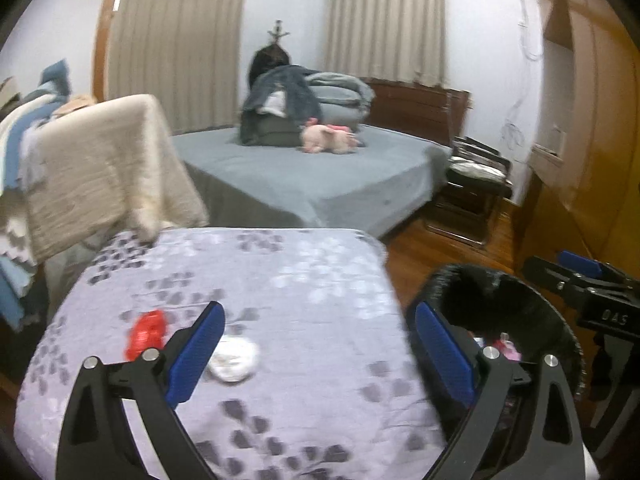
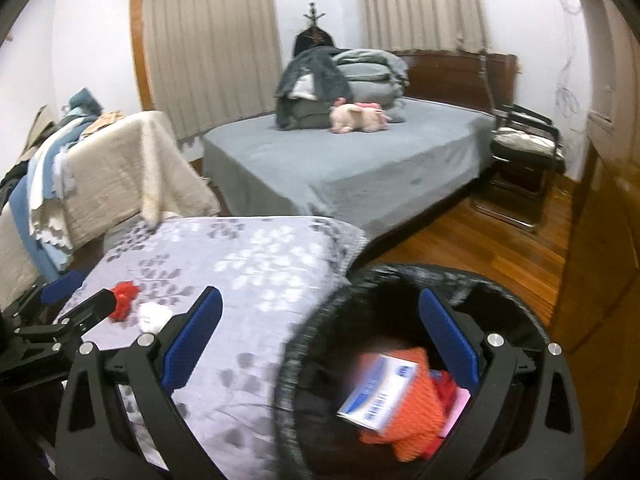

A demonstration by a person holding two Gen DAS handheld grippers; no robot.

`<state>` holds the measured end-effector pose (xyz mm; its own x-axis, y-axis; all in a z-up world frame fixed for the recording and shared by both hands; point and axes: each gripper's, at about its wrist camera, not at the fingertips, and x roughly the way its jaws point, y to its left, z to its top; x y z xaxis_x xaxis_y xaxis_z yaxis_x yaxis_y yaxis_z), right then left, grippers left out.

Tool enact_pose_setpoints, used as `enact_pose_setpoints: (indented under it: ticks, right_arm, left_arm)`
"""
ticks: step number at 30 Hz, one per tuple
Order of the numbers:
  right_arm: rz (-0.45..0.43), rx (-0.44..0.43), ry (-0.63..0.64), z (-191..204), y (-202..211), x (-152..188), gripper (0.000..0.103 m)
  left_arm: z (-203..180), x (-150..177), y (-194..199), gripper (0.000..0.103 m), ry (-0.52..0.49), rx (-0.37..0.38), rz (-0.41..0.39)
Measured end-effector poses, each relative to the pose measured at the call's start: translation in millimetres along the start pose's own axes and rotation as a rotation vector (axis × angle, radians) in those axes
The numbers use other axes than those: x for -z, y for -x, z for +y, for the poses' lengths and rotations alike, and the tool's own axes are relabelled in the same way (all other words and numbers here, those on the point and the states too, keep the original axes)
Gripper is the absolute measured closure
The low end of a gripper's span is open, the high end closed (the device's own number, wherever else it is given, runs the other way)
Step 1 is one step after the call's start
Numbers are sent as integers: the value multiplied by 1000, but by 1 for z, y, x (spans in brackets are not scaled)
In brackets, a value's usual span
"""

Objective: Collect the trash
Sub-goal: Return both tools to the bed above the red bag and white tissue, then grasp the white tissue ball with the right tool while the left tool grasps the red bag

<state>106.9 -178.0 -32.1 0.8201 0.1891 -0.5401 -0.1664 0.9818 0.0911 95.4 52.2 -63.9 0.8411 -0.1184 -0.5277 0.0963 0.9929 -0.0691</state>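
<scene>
A red wrapper (image 1: 146, 334) (image 2: 123, 298) and a crumpled white paper (image 1: 234, 360) (image 2: 154, 316) lie on a lilac floral-covered surface (image 1: 280, 288) (image 2: 248, 264). A black mesh bin (image 1: 520, 292) (image 2: 312, 344) stands at its right edge and holds a blue-white box (image 2: 380, 392), an orange net (image 2: 416, 428) and pink scraps. My left gripper (image 1: 320, 344) is open and empty above the surface, its left finger beside the white paper. My right gripper (image 2: 322, 344) is open and empty over the bin's near rim.
A grey bed (image 1: 304, 176) (image 2: 352, 160) with folded bedding and a pink plush toy (image 1: 326, 138) stands behind. A chair draped with a beige blanket (image 1: 100, 176) is at the left. A dark chair (image 1: 476, 184) and wooden wardrobe (image 1: 592, 120) are at the right, over wood floor.
</scene>
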Motion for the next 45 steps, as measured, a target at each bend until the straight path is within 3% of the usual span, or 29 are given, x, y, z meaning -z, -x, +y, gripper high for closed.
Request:
enact_pose_setpoints:
  ticks: [10,19,45]
  right_arm:
    - [16,-89,66,70,-30,-14,7]
    - [59,-123,98,109,-66,-11,7]
    - [186,-150,158,159,-144,28,7]
  left_arm:
    - [72,6,9,9,66,-136,-8]
    - [115,12,-1,9,107,-206,1]
    - [179,43,-46,9,161,-250,85]
